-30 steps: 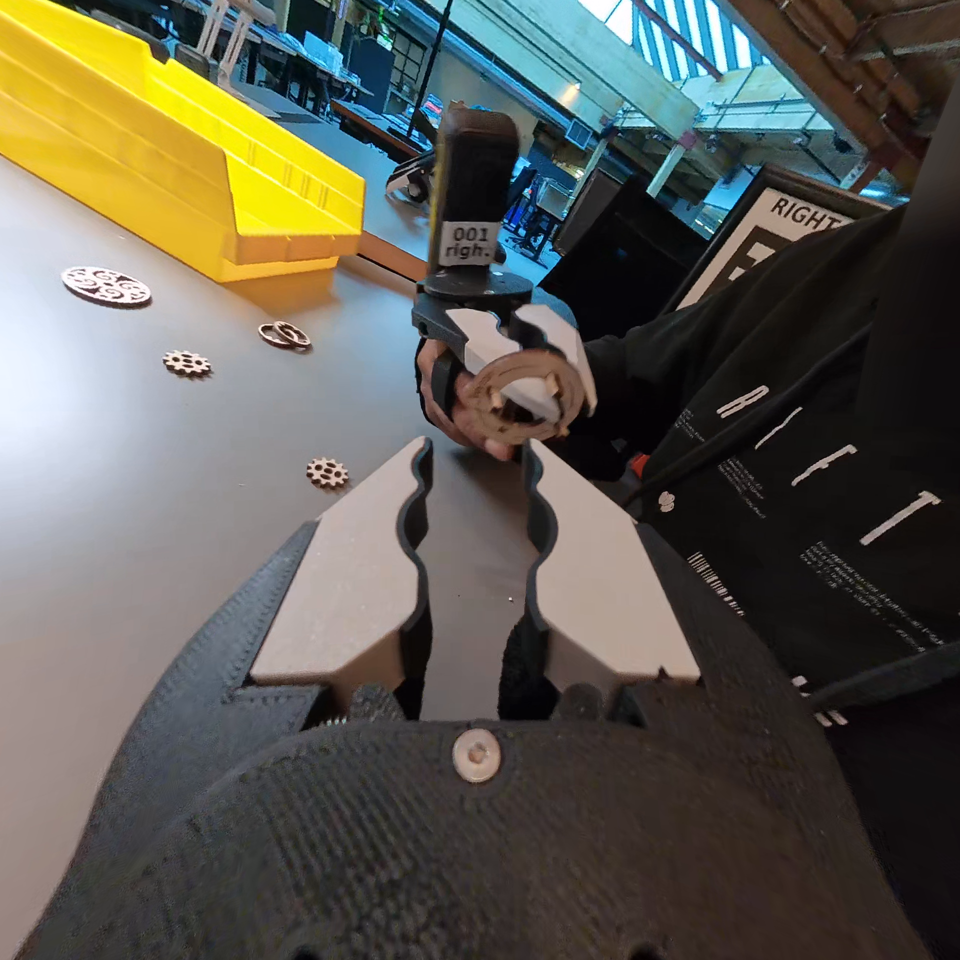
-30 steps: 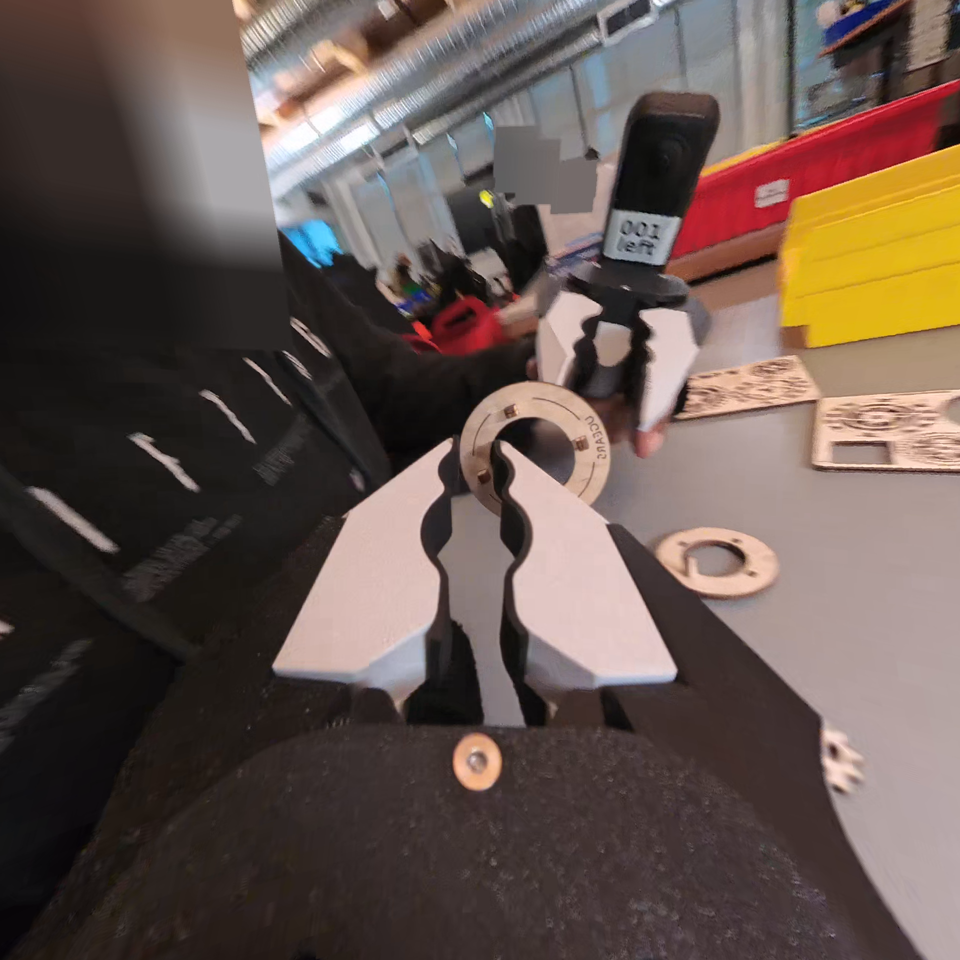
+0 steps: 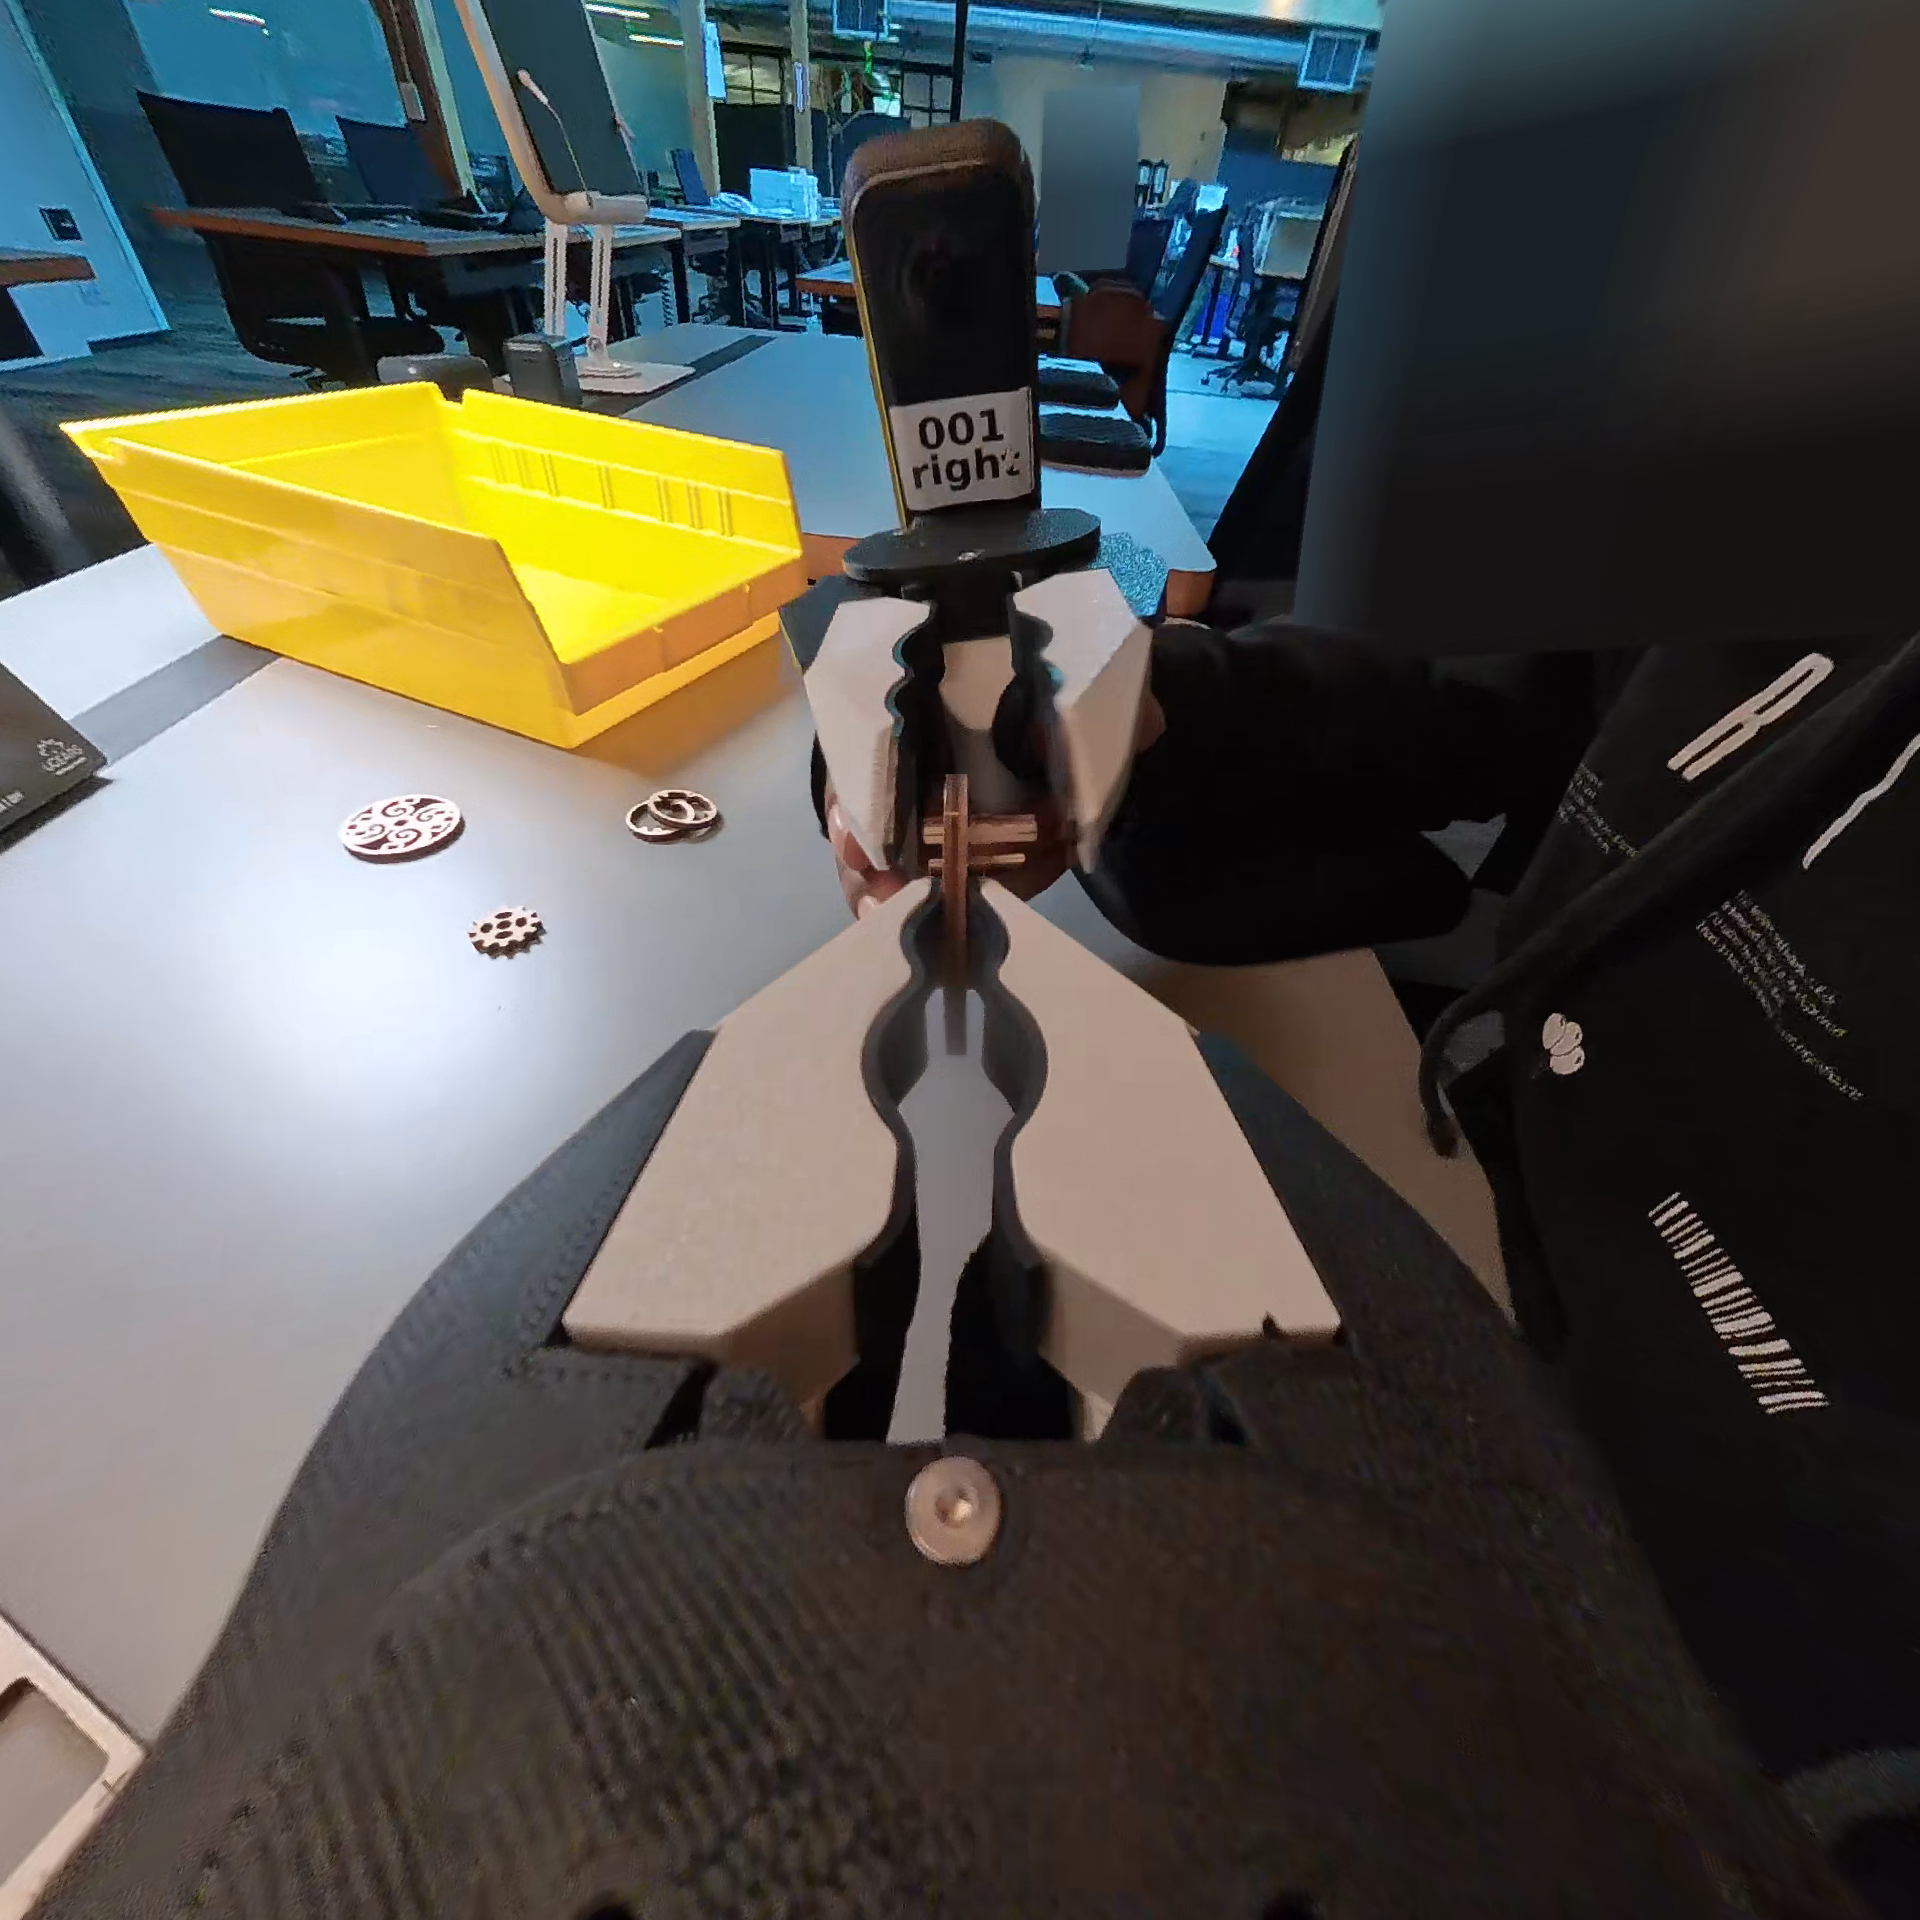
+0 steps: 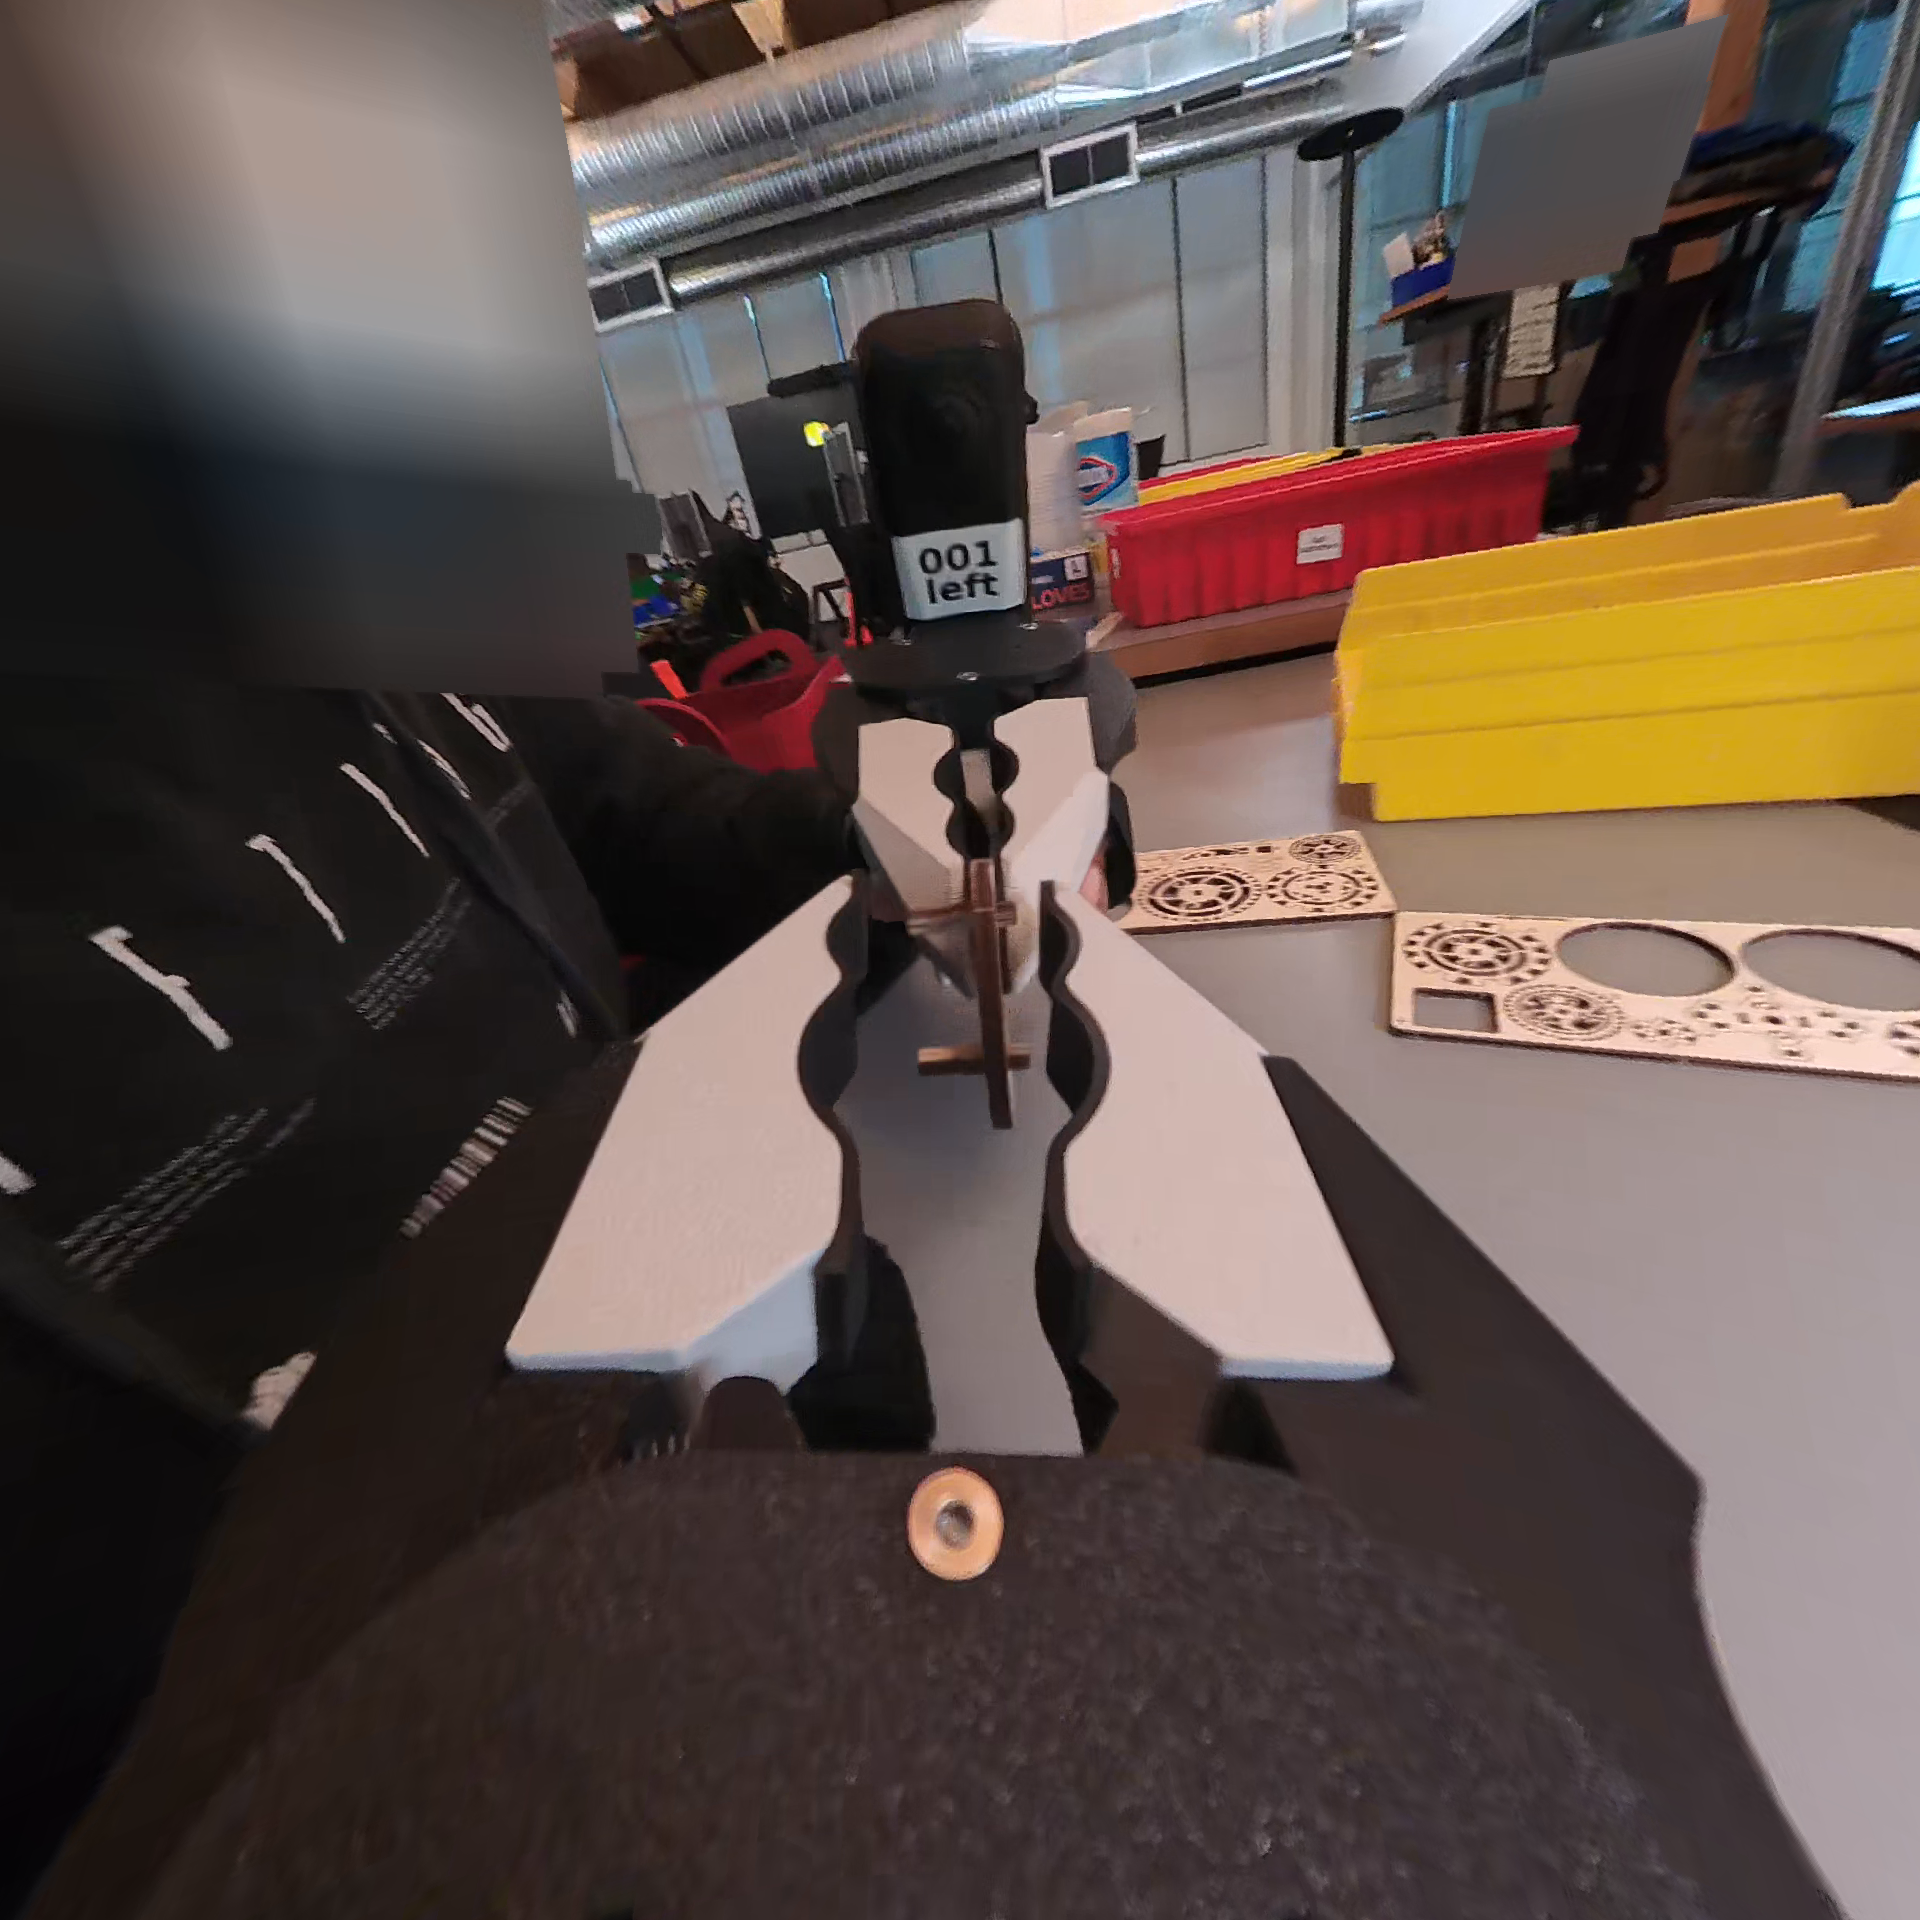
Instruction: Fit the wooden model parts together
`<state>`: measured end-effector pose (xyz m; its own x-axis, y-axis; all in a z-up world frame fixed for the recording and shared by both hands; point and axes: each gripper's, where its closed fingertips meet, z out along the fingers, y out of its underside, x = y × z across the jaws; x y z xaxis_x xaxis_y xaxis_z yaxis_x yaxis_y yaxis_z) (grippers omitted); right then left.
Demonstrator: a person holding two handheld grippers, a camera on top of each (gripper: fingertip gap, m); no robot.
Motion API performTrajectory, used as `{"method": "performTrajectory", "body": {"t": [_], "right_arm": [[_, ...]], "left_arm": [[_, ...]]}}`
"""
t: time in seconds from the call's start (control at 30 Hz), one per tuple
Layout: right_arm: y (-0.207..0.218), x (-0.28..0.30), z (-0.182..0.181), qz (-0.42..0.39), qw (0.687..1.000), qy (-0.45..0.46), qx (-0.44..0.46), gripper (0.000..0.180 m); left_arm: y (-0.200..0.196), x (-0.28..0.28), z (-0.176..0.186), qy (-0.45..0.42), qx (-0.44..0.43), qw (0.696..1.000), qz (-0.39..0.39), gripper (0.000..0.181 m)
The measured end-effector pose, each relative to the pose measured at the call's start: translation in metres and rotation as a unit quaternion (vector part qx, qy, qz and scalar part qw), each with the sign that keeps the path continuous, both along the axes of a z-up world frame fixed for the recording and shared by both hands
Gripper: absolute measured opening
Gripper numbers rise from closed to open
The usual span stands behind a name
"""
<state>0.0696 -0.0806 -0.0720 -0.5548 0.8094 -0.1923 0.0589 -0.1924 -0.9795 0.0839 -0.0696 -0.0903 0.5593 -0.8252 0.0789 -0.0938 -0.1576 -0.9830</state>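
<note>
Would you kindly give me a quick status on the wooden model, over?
Left tongs shut on wooden ring, edge-on. Right tongs open, straddling it, not gripping. Loose gear well aside.

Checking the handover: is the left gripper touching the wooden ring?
Touching: the left wrist view shows the left gripper pinching the wooden ring edge-on at its fingertips.

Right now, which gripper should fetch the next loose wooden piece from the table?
Probably the right. The right gripper is open, its jaws standing clear on either side of the wooden ring, so it carries nothing. The left gripper is shut on the ring's edge and would have to let go first.
</note>
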Motion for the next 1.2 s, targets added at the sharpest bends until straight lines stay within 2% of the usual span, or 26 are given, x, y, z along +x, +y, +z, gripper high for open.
{"method": "performTrajectory", "body": {"t": [0.07,0.4,0.63,0.73,1.2], "right_arm": [[0.001,0.000,-0.001,-0.013,0.999,0.010,0.028,0.019],[-0.004,0.004,0.004,-0.034,0.992,0.052,0.109,0.018],[-0.010,0.005,0.002,-0.013,0.993,0.053,0.101,0.018],[-0.008,0.005,-0.003,-0.003,0.996,0.033,0.081,0.018],[-0.002,0.004,-0.001,-0.024,0.997,0.031,0.066,0.019]], "left_arm": [[0.000,0.001,0.001,0.007,0.007,1.000,0.003,0.001],[-0.005,0.005,0.006,0.017,0.031,0.999,-0.006,0.001],[-0.011,0.007,0.004,0.025,0.042,0.998,-0.027,0.002],[-0.006,0.006,0.000,0.046,0.053,0.997,-0.010,0.000],[0.002,0.004,0.002,-0.001,0.012,1.000,0.010,0.002]]}}
